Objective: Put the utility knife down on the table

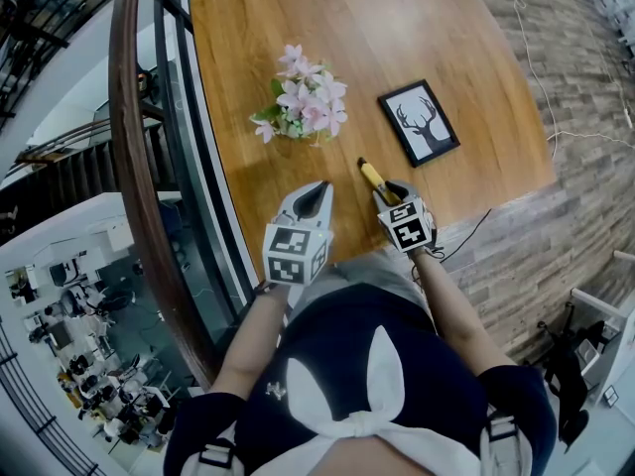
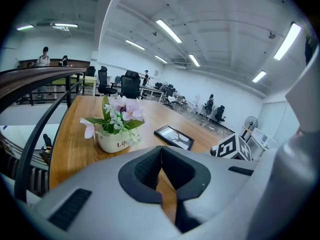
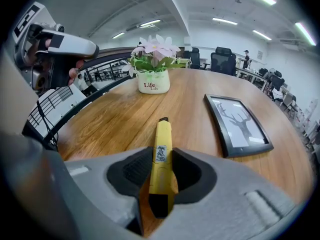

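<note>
**Knife pinched above the near table edge**

Our right gripper (image 1: 387, 191) pinches the yellow utility knife (image 3: 162, 149) by its rear. Its nose tilts down toward the table (image 1: 446, 28), left of the picture frame (image 1: 419, 122), likely for a flat set-down. Our left gripper (image 1: 319, 191), pressed together and empty, hovers alongside.

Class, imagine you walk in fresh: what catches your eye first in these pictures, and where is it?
A yellow utility knife sits clamped in the right gripper, over the near part of the wooden table. Beyond it, a white pot of pink flowers stands at left and a black-framed deer picture lies flat at right.
</note>
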A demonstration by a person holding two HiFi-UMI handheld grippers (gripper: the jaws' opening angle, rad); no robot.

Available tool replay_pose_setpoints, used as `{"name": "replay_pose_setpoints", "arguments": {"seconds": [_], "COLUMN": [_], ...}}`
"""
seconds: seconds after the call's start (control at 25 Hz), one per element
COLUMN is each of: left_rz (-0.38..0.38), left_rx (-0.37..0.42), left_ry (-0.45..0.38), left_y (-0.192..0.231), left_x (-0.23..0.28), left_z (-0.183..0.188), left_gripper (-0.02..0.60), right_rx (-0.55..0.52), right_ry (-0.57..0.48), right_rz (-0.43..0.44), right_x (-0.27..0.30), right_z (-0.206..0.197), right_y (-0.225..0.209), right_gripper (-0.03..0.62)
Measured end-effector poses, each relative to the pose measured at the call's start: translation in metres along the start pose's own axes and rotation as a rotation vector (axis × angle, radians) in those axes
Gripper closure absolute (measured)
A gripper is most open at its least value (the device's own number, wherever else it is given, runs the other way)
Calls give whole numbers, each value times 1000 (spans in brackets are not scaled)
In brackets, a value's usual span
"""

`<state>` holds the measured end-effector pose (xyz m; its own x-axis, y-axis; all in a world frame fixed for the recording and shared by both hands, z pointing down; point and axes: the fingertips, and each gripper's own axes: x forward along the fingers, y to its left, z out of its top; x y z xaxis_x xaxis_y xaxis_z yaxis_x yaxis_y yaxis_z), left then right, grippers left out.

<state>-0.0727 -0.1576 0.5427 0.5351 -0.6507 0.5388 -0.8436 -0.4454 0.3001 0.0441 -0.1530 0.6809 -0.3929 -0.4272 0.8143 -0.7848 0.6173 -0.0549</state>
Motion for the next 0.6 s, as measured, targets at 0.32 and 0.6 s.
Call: {"name": "replay_pose_setpoints", "arguments": {"seconds": [0.32, 0.6], "left_rz": [4, 3], "left_rx": [-6, 0], "left_ry": [2, 6], "left_y": [-2, -4], "left_x": [2, 4], "left_z": [0, -1], "left_gripper": [563, 563], "right_rx": [-15, -21], "right_ry": [17, 15], "right_rz": [7, 14], "right_x": [4, 6], "right_z": [-4, -4], "right_y": [-1, -1], "right_gripper": [470, 467]}}
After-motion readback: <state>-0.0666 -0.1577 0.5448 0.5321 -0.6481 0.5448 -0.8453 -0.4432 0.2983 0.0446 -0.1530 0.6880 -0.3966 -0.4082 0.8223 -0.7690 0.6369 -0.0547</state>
